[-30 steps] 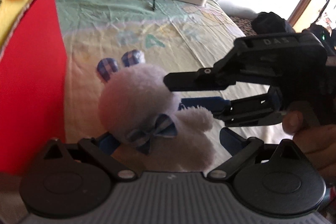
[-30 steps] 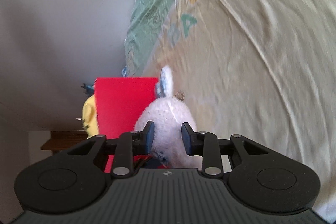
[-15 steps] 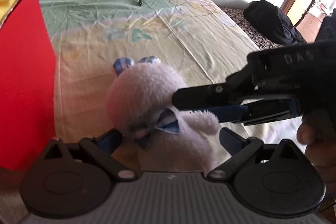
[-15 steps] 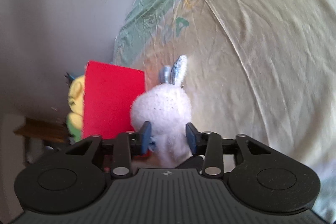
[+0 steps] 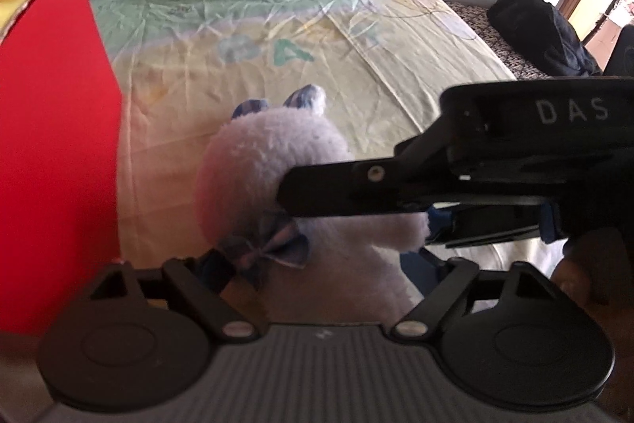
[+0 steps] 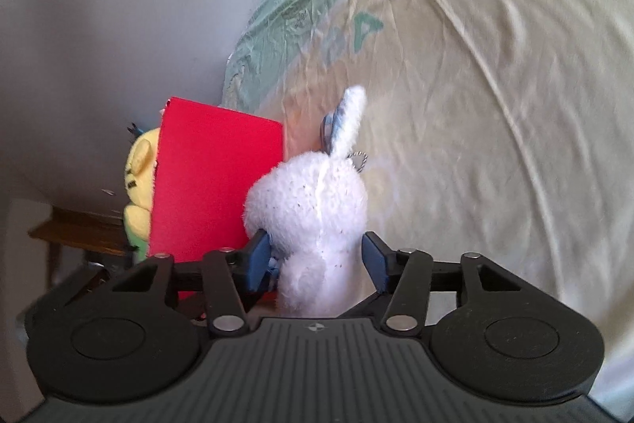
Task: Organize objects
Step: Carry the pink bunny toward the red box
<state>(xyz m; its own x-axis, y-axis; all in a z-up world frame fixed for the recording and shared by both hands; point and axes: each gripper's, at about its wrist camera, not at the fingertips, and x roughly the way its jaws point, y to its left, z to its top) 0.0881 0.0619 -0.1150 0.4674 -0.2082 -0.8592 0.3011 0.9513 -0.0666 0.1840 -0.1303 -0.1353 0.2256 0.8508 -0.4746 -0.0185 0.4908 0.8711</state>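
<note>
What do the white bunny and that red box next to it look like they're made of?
The white bunny looks like soft plush: fuzzy pile, a stitched seam down its back, checked fabric in its ears. The red box seems to be card or thin board with a flat matte face and a pale raw edge, though plastic cannot be ruled out.

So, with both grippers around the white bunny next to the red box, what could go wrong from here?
1. The white bunny is soft and round. The right gripper has its fingers open on both sides of the neck, so the toy may slip if they shut there.
2. The left gripper and the right one crowd the same toy and could bump.
3. The red box already holds a yellow toy, so room may be short.
</note>
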